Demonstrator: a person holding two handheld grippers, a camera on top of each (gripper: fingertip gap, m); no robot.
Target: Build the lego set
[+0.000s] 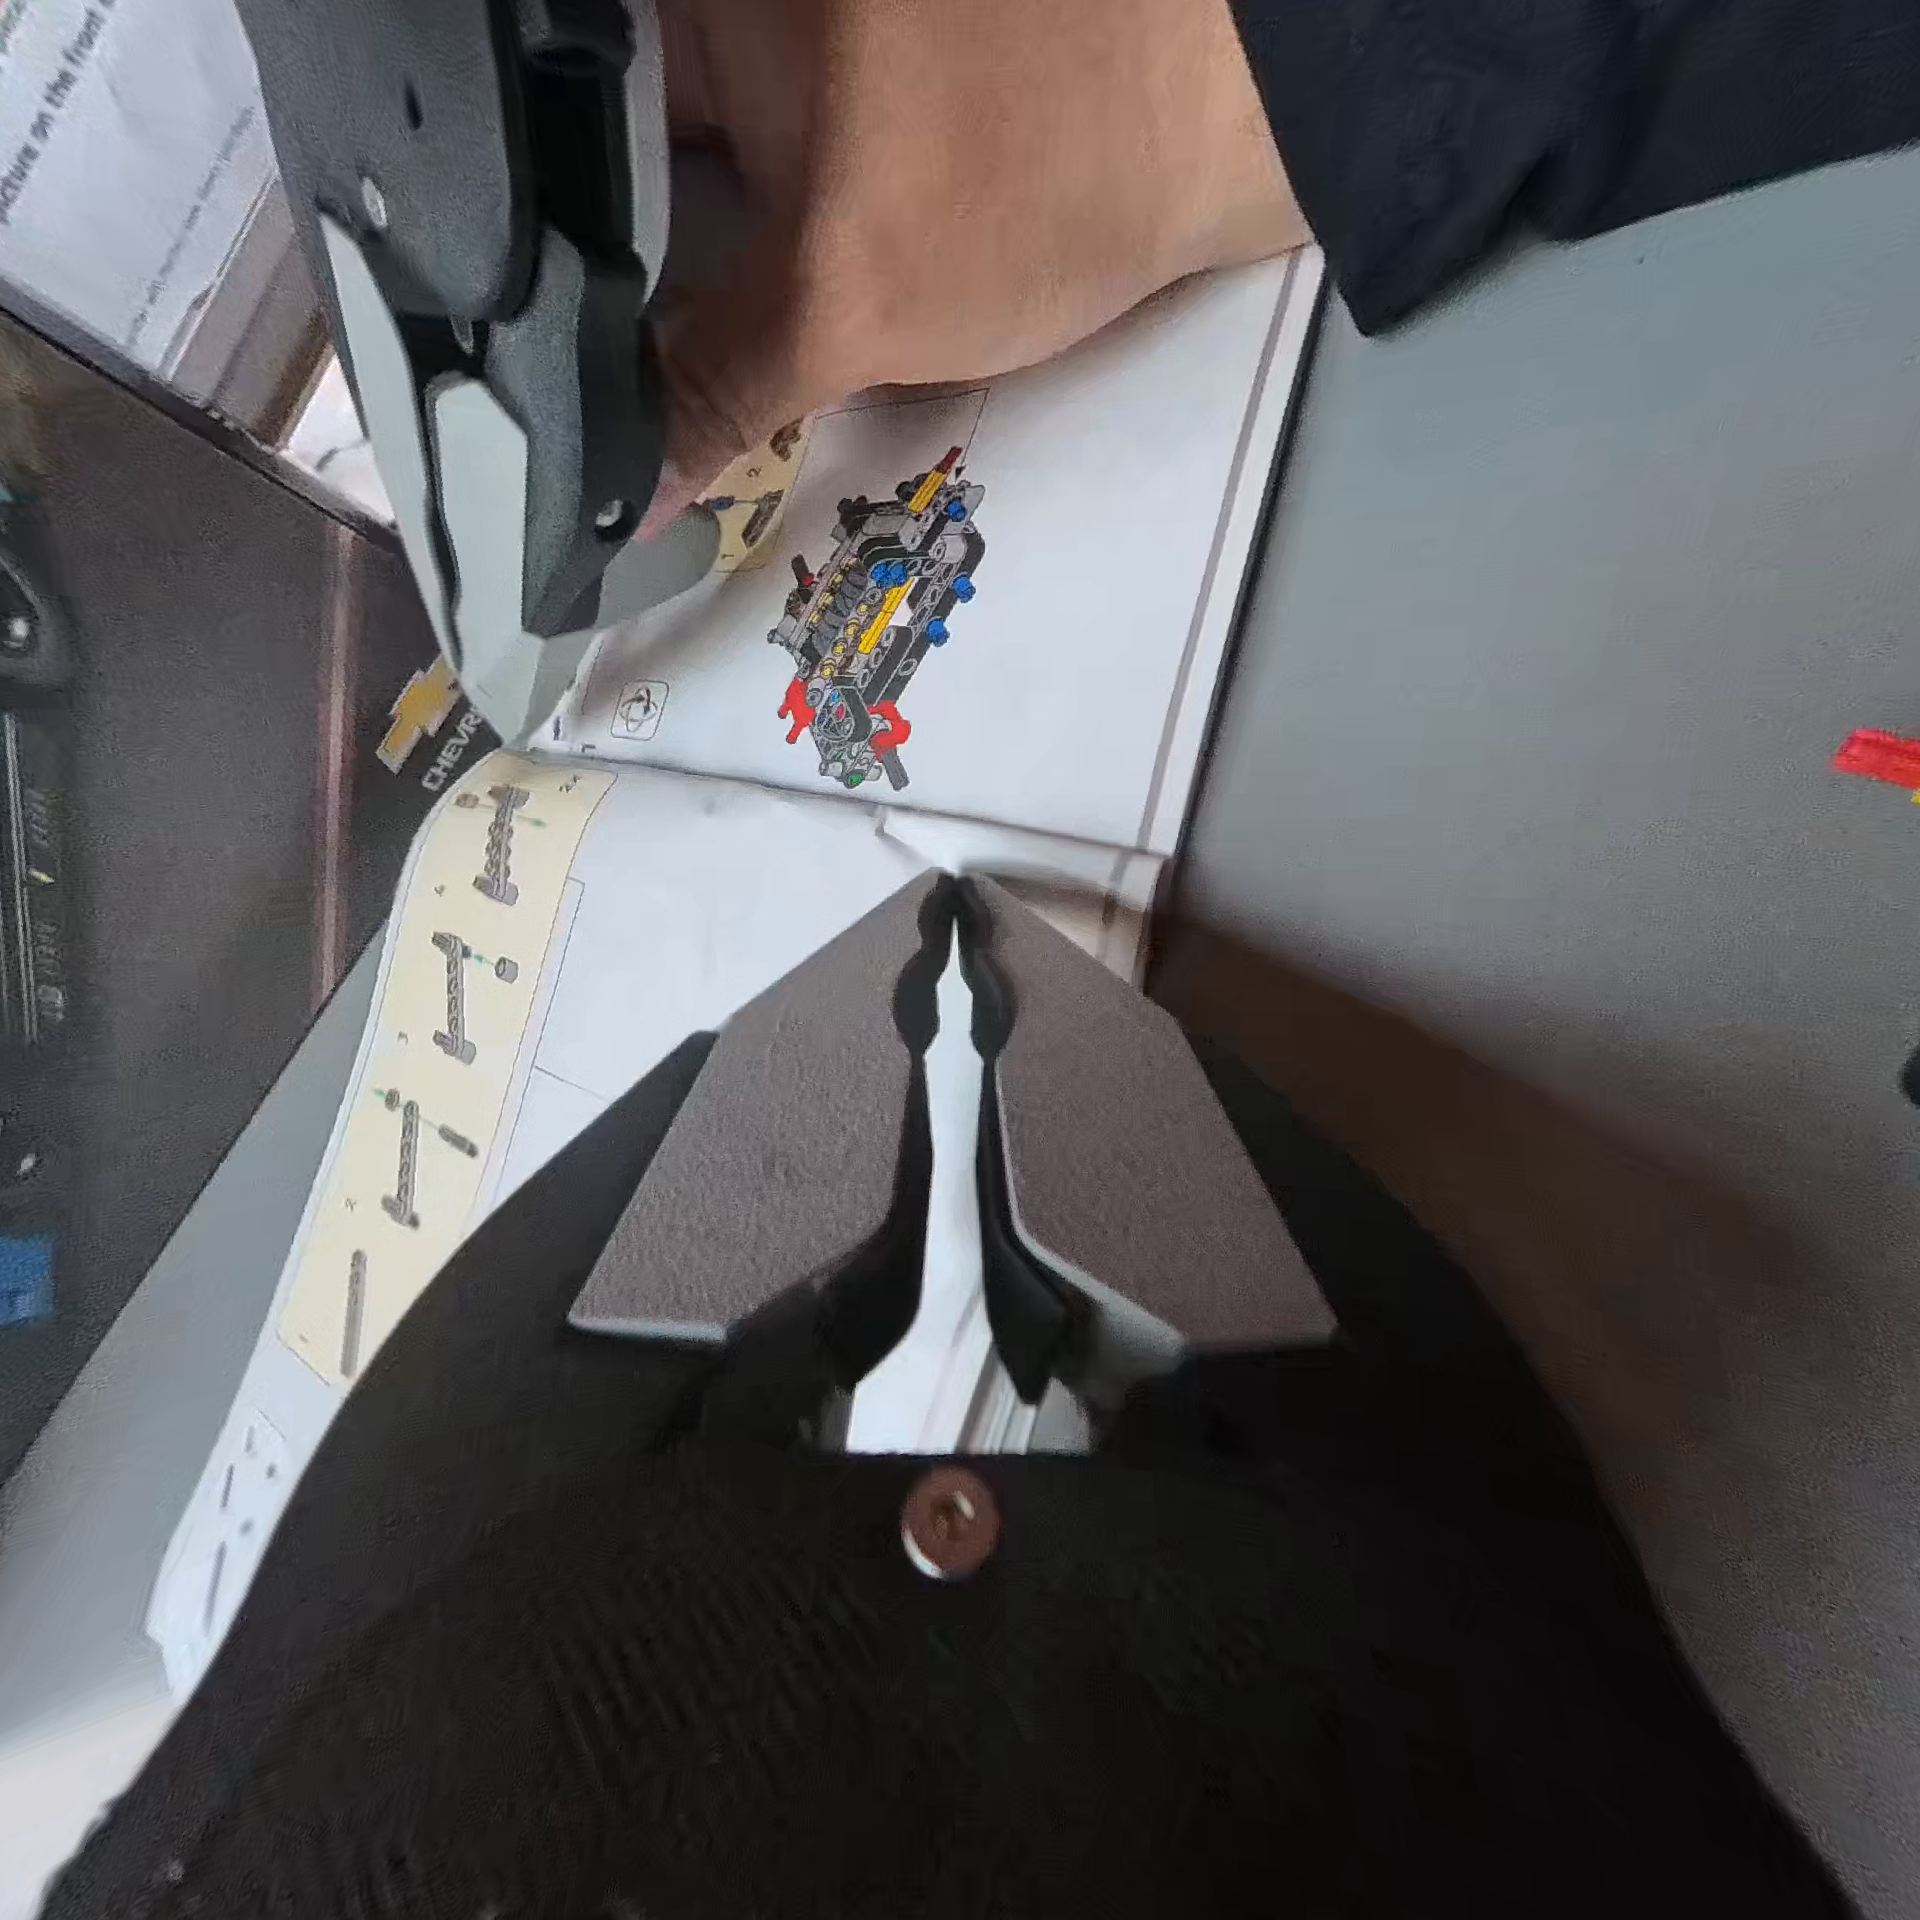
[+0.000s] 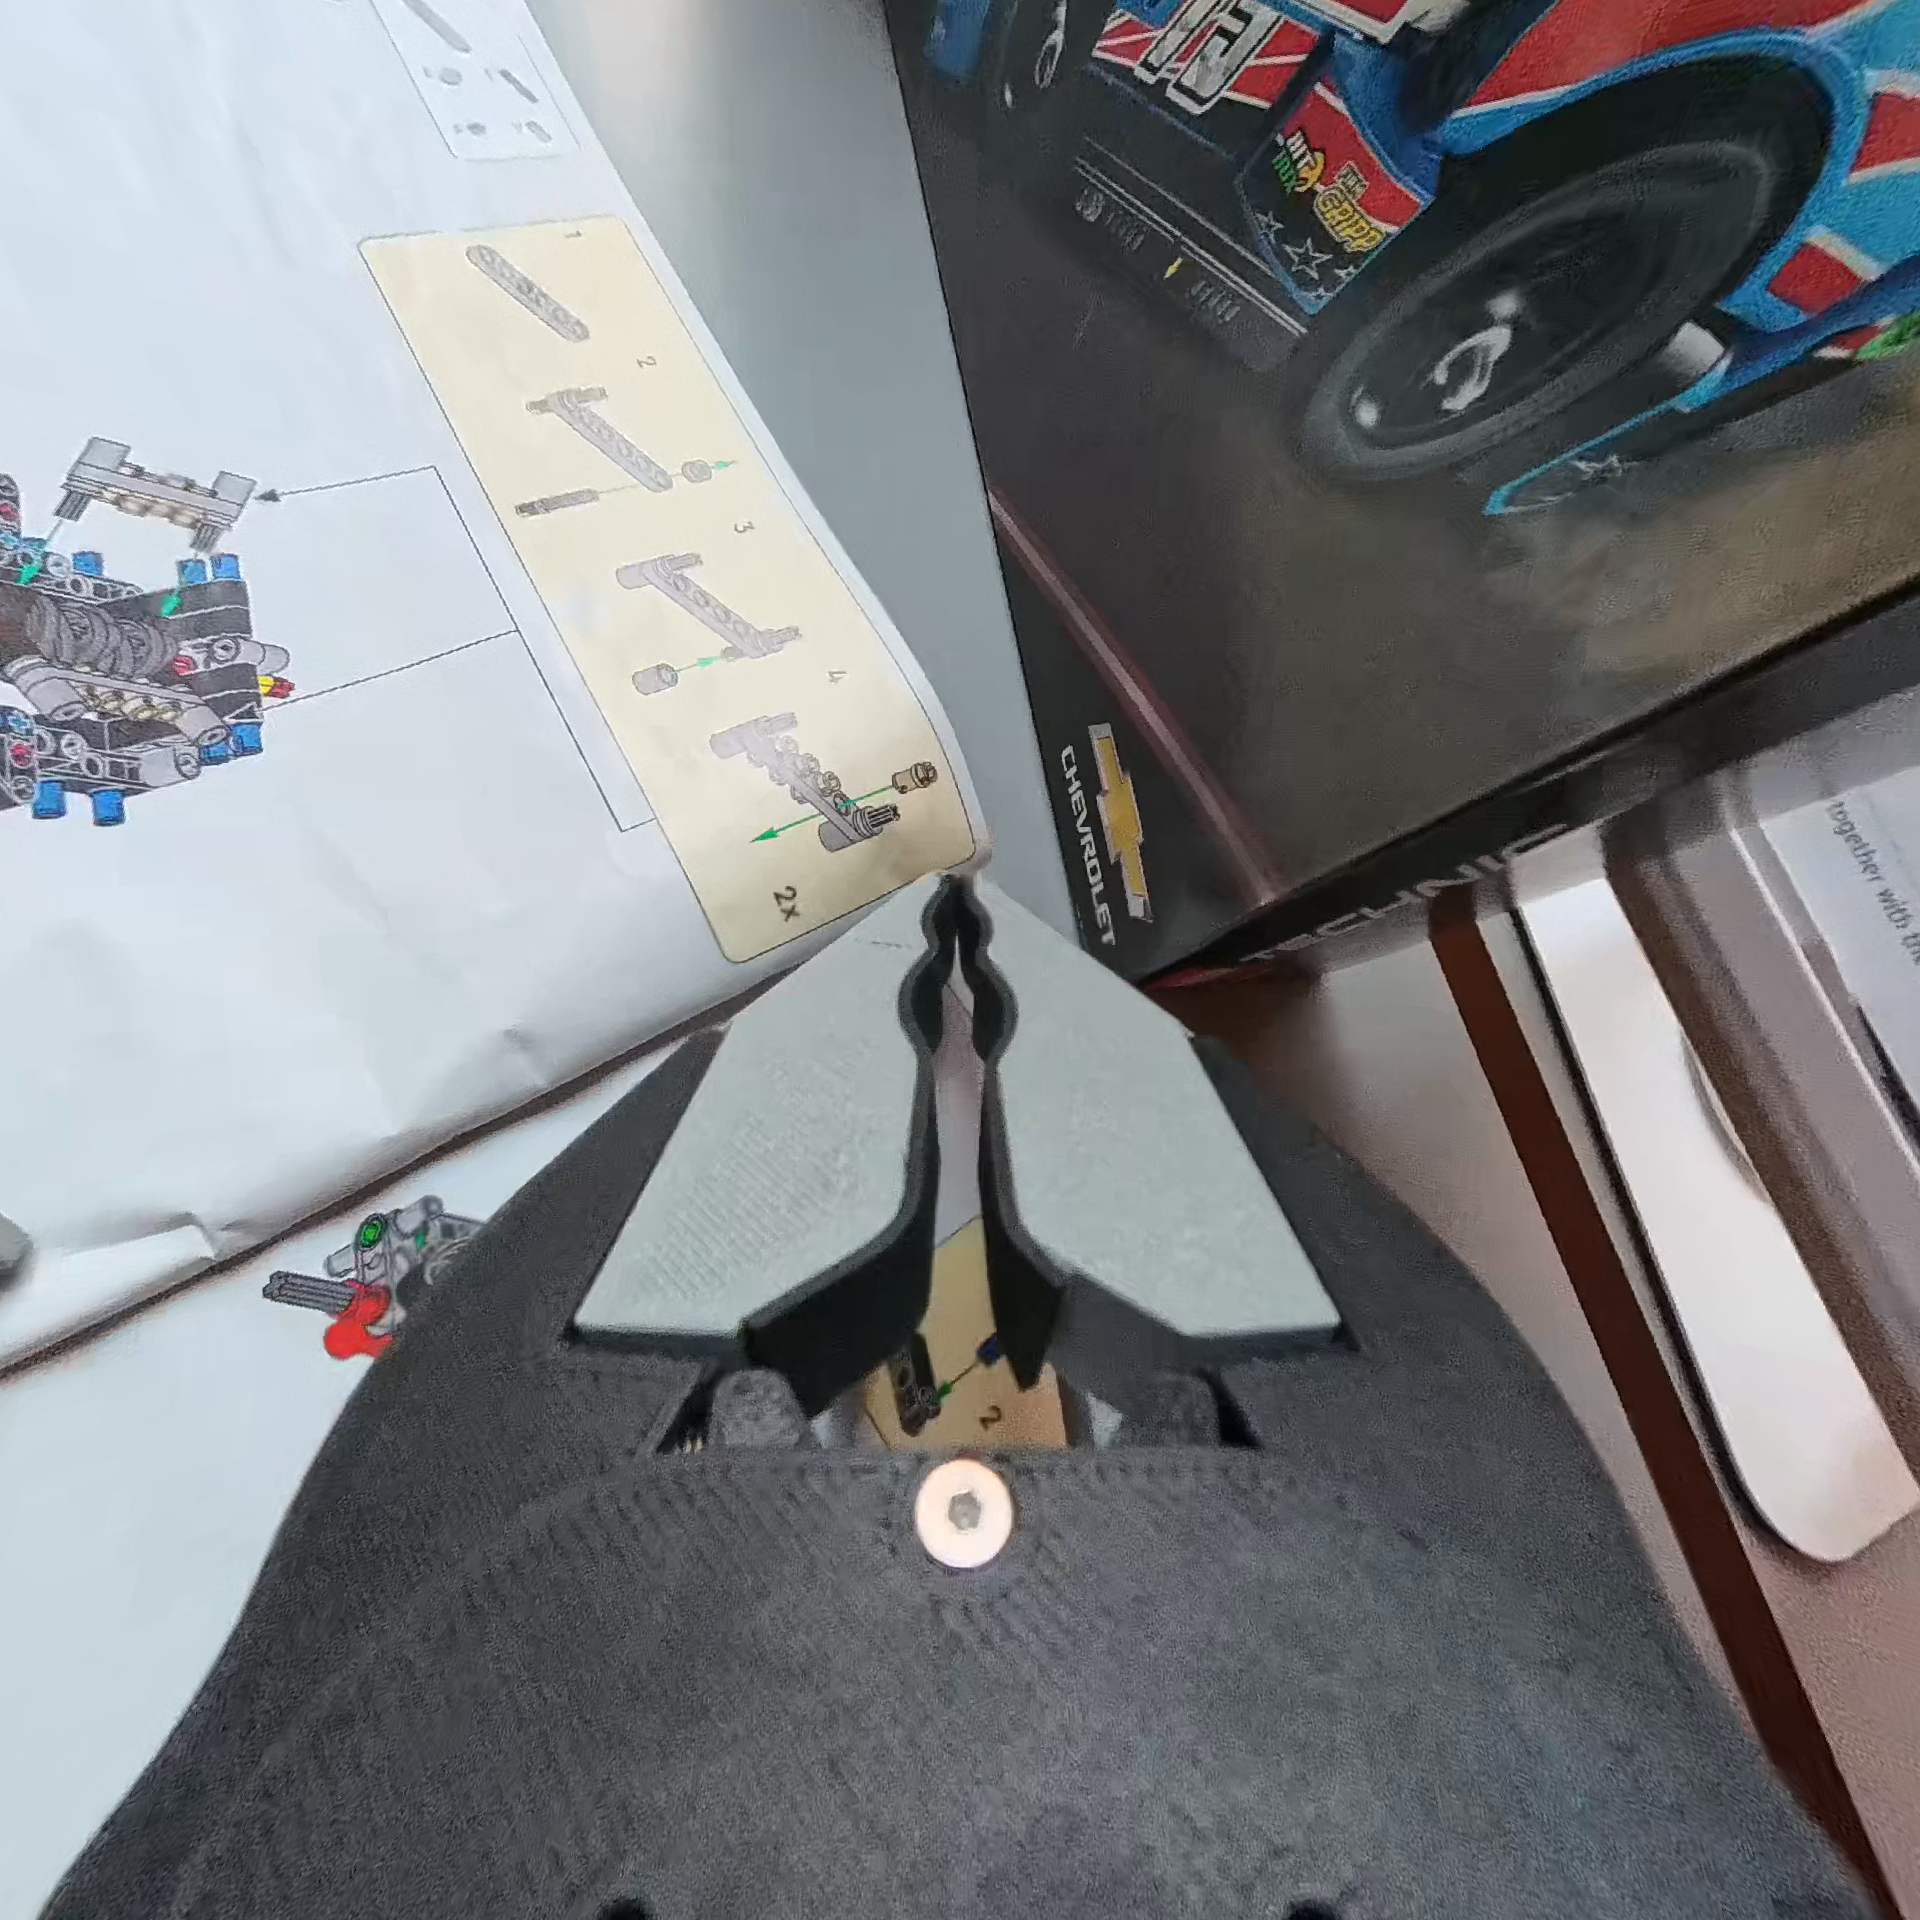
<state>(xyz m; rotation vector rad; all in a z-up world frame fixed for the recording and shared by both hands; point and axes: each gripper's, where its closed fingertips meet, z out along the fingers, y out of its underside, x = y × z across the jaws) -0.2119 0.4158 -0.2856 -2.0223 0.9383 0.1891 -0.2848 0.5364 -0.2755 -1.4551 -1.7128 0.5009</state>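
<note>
An open instruction booklet [image 1: 1039, 582] lies on the grey table, showing pictures of a part-built model and beige step panels. My left gripper [image 1: 951, 891] is shut, its tips down at the booklet's centre fold near the page edge; I cannot tell if it pinches paper. My right gripper [image 2: 951, 891] is shut on the corner of a booklet page [image 2: 665, 582] with a beige panel, and that page curves up off the booklet. The right gripper also shows in the left wrist view [image 1: 509, 707], held by a hand [image 1: 935, 208]. A red lego piece [image 1: 1870, 753] lies at the far right.
The dark lego set box [image 2: 1455, 520] with a race car picture stands right beside the booklet; it also shows in the left wrist view [image 1: 208, 623]. White printed sheets [image 2: 1849, 883] lie past the box on a brown surface. A dark sleeve [image 1: 1558, 125] reaches over the table.
</note>
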